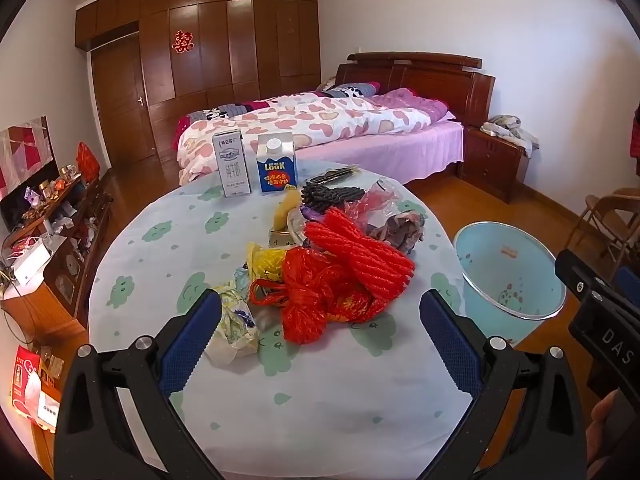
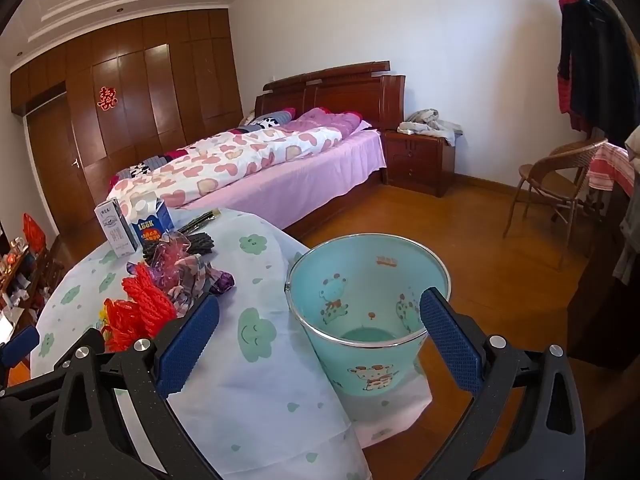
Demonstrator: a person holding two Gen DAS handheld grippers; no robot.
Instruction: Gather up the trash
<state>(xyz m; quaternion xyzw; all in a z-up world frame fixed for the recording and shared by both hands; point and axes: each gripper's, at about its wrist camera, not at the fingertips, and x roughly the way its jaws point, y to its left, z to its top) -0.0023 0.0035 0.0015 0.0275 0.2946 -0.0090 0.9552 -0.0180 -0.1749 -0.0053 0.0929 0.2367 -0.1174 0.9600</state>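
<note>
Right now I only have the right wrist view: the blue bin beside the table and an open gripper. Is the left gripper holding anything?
Observer: No. The left gripper is open and empty, over the table, facing the trash pile.
Operator: Which piece lies nearest to it?
Observer: A crumpled white wrapper, right by its left finger. Your view doesn't show it.
Operator: And straight ahead of it?
Observer: A knotted red bag, between the lines of its two fingers.

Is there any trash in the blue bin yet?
No, the blue bin shows only its bare bottom and cartoon animals inside, while the red plastic bag and other trash lie on the table.
</note>
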